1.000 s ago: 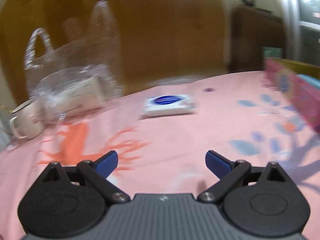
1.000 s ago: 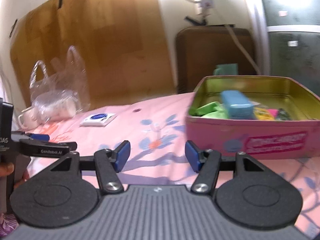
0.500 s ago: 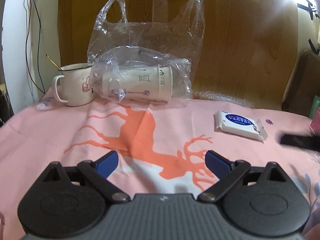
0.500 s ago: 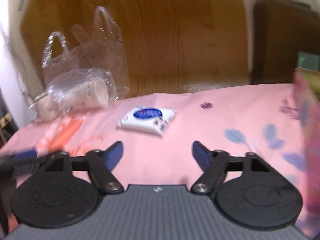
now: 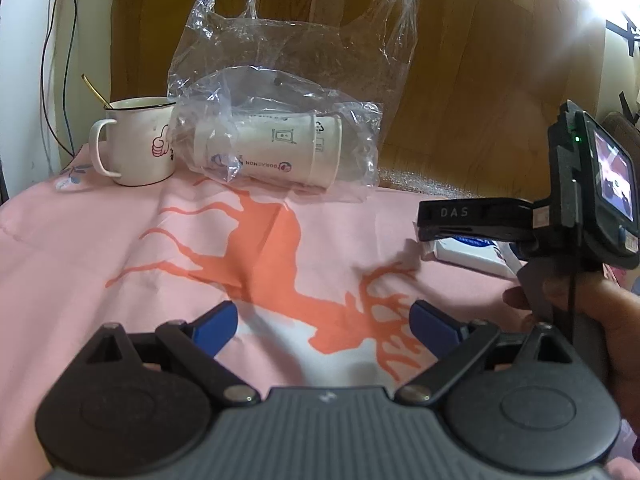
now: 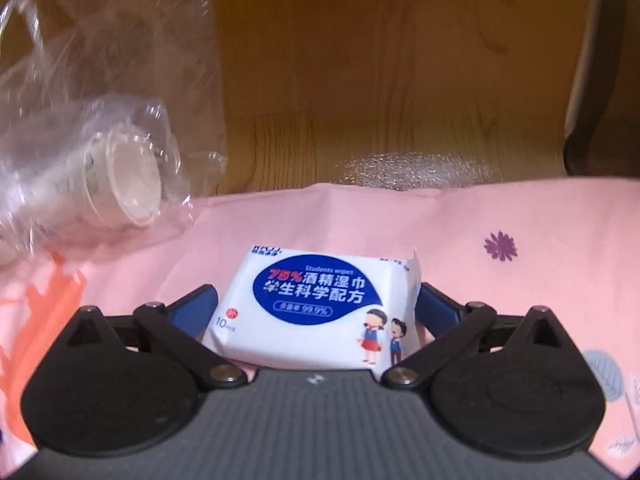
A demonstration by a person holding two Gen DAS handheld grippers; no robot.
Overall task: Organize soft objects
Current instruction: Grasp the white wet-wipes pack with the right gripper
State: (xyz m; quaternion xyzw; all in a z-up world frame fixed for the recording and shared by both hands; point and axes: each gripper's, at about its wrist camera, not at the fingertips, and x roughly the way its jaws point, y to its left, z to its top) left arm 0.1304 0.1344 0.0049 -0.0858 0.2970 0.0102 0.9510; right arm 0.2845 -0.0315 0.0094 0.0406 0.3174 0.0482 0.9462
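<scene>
Pink deer-print cloth (image 5: 120, 264), clear crinkly plastic bag (image 5: 296, 60) w/ white paper cups at 11 o'clock. White-and-blue soft wet-wipe pack (image 6: 316, 308) lies flat btwn right gripper (image 6: 316, 308) pads, jaws opening, no pinch yet. Risk: squashy pack, a corner-only grip could slip or drag cloth. Right gripper pitched down over pack. Left gripper (image 5: 324, 320) fingers apart, empty, hovers over cloth.

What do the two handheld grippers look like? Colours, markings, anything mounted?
Both match: ribbed grey body, two round black discs, black linkage bars with silver pivots, blue finger pads. See left gripper and right gripper. Side-on, the right gripper's black finger reads "DAS"; behind it sits a small lit screen with a green LED. No sleeve visible.
</scene>
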